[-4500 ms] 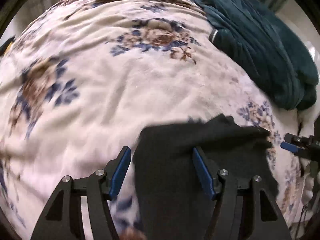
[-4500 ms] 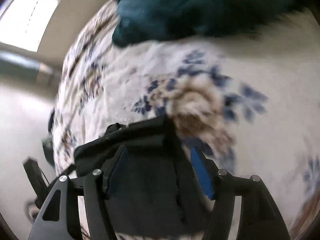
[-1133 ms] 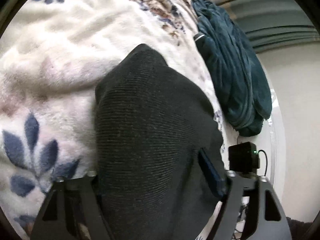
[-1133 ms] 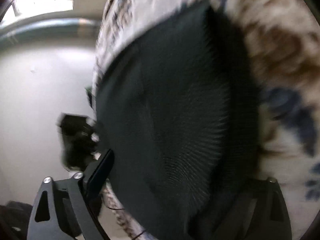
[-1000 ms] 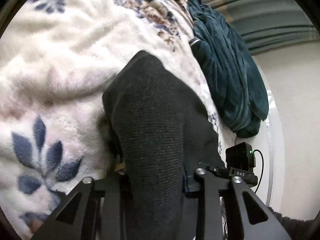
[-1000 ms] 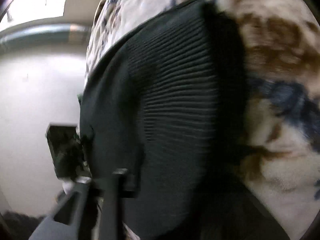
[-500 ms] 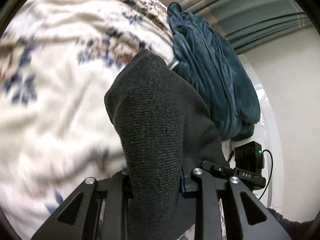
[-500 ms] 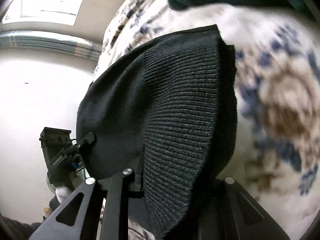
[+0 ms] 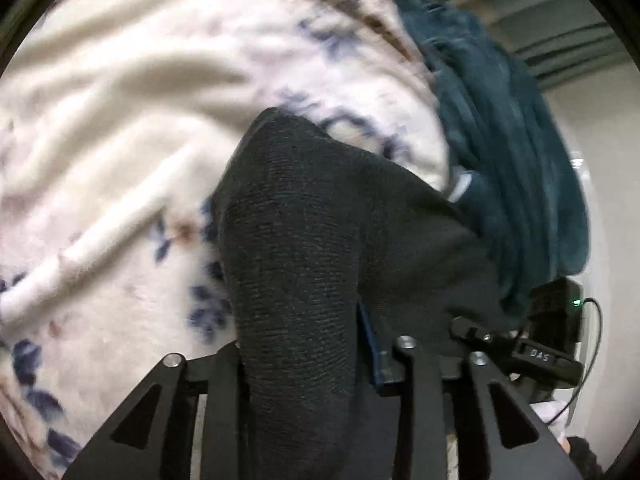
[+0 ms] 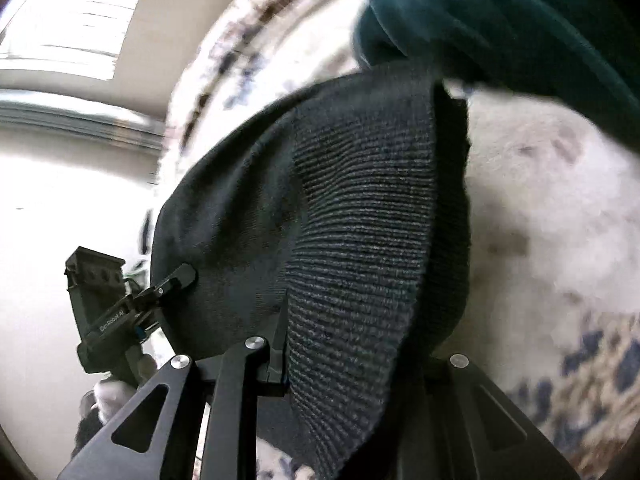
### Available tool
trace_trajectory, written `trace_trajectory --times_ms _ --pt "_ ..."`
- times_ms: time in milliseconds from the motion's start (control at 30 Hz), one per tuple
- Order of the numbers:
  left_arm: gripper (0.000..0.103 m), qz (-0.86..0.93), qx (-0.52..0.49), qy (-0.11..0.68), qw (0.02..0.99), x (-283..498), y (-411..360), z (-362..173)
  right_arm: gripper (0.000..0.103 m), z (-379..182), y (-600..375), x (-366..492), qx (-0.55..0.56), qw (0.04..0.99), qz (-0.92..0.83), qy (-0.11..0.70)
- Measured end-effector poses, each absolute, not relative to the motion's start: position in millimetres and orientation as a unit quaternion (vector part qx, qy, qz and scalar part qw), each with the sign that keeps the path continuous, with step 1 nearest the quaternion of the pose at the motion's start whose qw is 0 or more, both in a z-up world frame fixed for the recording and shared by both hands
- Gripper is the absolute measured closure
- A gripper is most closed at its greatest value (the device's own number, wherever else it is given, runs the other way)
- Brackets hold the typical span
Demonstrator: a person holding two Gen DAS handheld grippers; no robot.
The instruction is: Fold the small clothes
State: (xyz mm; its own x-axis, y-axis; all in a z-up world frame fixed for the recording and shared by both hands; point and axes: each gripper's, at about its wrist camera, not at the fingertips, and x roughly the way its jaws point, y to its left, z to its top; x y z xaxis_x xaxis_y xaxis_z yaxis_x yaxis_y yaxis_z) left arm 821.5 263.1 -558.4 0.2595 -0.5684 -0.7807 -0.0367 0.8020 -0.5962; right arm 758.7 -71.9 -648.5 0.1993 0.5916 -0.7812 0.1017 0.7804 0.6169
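Observation:
A small dark grey knitted garment (image 9: 304,248) hangs between both grippers, lifted above the floral blanket (image 9: 104,128). My left gripper (image 9: 308,360) is shut on one edge of it; the cloth drapes over the fingers and hides the pads. My right gripper (image 10: 352,364) is shut on the other edge of the same garment (image 10: 360,216), with ribbed knit falling over its fingers. The right gripper also shows at the lower right of the left wrist view (image 9: 516,344), and the left gripper shows at the left of the right wrist view (image 10: 160,288).
A teal plush blanket (image 9: 500,128) lies bunched at the bed's far right edge; it also shows at the top of the right wrist view (image 10: 500,16). A pale wall and a window (image 10: 68,12) lie beyond the bed.
Both grippers closed on the garment about a second ago and have since lifted it off the blanket and carried it toward the teal blanket.

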Motion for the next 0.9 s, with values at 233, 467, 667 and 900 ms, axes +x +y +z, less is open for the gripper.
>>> trace_trajectory --times_ms 233,467,667,900 --pt "0.057 -0.157 -0.222 0.578 0.77 805.0 268.1 -543.5 0.031 -646.7 -89.9 760.0 0.134 0.763 0.074 0.628" --pt "0.023 -0.039 -0.066 0.544 0.835 753.0 241.5 -508.5 0.001 -614.2 -100.0 722.7 0.065 0.792 -0.005 0.607" --pt "0.019 0.03 -0.025 0.514 0.857 700.0 213.4 -486.9 0.0 -575.7 -59.0 688.2 -0.004 0.827 -0.054 0.559" --pt "0.019 0.048 -0.034 0.51 0.858 666.9 196.7 -455.4 0.0 -532.8 -45.9 636.5 -0.014 0.841 -0.068 0.537"
